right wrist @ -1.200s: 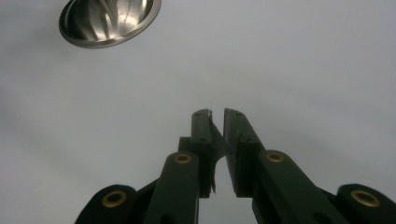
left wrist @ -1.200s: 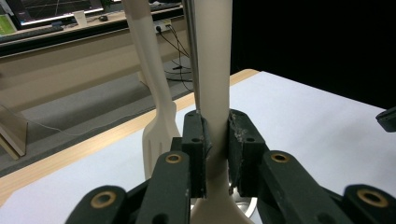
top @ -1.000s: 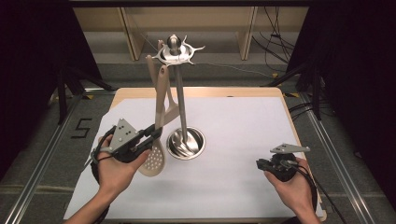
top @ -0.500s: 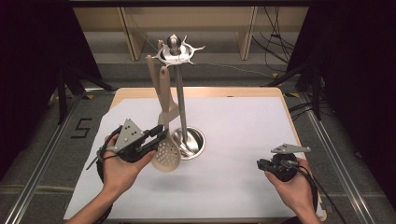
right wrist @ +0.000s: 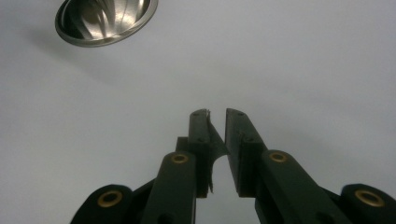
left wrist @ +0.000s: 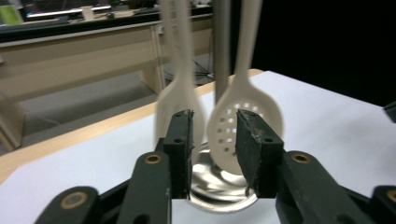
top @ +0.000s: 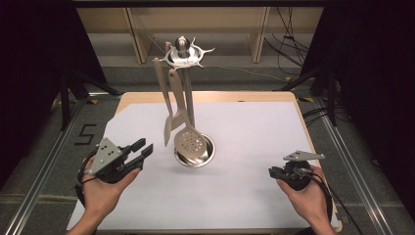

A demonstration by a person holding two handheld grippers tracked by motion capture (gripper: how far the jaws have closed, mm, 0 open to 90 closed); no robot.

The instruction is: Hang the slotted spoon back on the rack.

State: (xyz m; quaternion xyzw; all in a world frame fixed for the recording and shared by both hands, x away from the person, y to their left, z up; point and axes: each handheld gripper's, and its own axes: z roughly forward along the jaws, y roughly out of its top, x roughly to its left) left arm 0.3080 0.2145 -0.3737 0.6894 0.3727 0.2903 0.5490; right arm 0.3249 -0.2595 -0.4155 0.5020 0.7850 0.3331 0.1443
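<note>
Left gripper (top: 141, 151), held in the person's left hand (top: 100, 193), lies to the left of the utensil stand (top: 188, 105) and clear of it; its jaws have just been opening and are parted with nothing between them. Slotted spoon (top: 191, 142) hangs from the stand's top ring, its bowl just above the round steel base (top: 208, 155); a spatula (top: 169, 117) hangs just left of it. In the left gripper view both utensils appear beyond the jaws, untouched. Right gripper (top: 274, 172), well right of the stand over the white counter (top: 254, 132), has its jaws narrowly apart, having just opened a little, and empty
</note>
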